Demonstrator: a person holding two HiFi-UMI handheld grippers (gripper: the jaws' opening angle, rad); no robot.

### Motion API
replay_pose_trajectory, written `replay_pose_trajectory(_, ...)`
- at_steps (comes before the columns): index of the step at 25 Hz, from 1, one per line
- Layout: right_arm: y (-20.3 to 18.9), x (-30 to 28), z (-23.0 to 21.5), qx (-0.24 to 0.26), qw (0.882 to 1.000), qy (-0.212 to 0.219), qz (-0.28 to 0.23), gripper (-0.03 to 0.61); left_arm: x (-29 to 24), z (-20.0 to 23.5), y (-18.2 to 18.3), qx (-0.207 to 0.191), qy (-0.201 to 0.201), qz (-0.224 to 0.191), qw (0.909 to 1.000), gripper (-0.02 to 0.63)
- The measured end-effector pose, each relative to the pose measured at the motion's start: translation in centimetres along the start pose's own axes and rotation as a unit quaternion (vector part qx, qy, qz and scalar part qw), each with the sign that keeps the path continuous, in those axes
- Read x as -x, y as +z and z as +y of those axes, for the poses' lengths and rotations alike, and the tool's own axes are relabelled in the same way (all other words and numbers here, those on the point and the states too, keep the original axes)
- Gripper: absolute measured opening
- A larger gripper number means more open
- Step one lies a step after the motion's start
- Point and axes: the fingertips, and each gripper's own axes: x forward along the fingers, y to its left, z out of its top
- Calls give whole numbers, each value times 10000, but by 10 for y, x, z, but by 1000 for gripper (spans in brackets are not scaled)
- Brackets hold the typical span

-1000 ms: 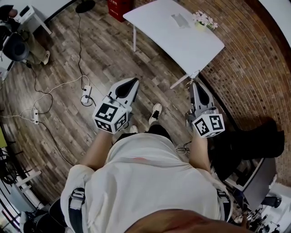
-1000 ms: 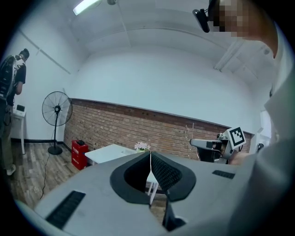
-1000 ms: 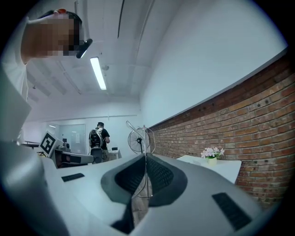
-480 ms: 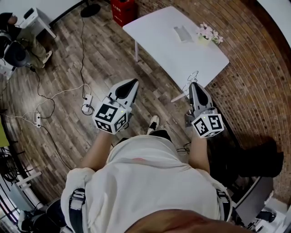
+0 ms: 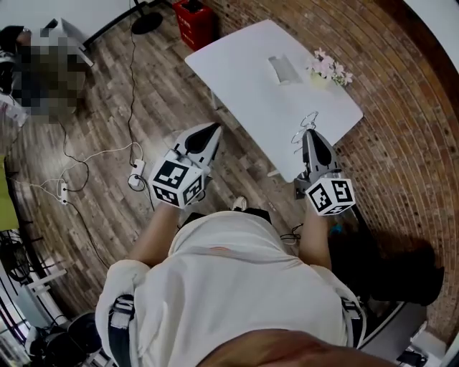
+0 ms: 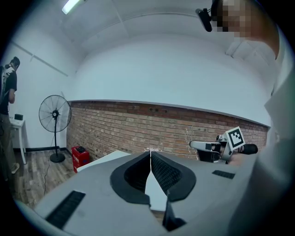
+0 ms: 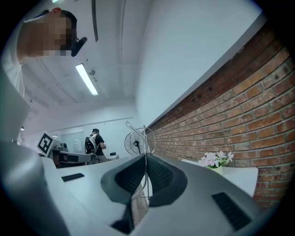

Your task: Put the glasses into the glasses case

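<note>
A thin wire-framed pair of glasses (image 5: 304,123) sticks out past the tips of my right gripper (image 5: 310,134), which is shut on it just off the near edge of the white table (image 5: 244,72). In the right gripper view the glasses (image 7: 143,138) rise between the closed jaws of the right gripper (image 7: 144,156). A grey glasses case (image 5: 282,69) lies on the table's far part, near a small pot of flowers (image 5: 327,69). My left gripper (image 5: 211,130) hangs over the floor left of the table. Its jaws meet with nothing between them, as the left gripper view (image 6: 150,152) also shows.
Brick wall (image 5: 401,107) runs along the table's right side. A red crate (image 5: 195,16) and a fan base (image 5: 147,23) stand beyond the table. Cables and a power strip (image 5: 136,168) lie on the wood floor at left. A person (image 7: 96,143) stands far off.
The person has stepped toward the table, so both grippers now sit closer to its near edge. The right gripper still holds the glasses, and the left stays shut and empty.
</note>
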Motion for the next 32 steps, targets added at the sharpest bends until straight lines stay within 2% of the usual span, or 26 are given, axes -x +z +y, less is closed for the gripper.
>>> replay_pose_trajectory(10, -2, -40, -80, -146, 9997, -114, 146, 61, -92, 6, -7, 55, -120, 237, 9996, 18)
replay_pose_trajectory(18, 1, -79, -115, -72, 9986, -496, 154, 61, -159, 34, 4, -1, -661, 208, 9976, 18)
replay_pose_trajectory(22, 0, -117, -123, -119, 9968, -768, 184, 61, -195, 65, 7, 41, -986, 299, 9947, 18)
replay_pose_trajectory(27, 8, -173, -132, -65, 9938, -1073, 290, 63, -239, 116, 28, 46, -1330, 331, 9906, 18)
replay_pose_trajectory(32, 8, -229, -140, -35, 9899, -1364, 374, 63, -276, 174, 38, 19, -1533, 407, 9873, 18)
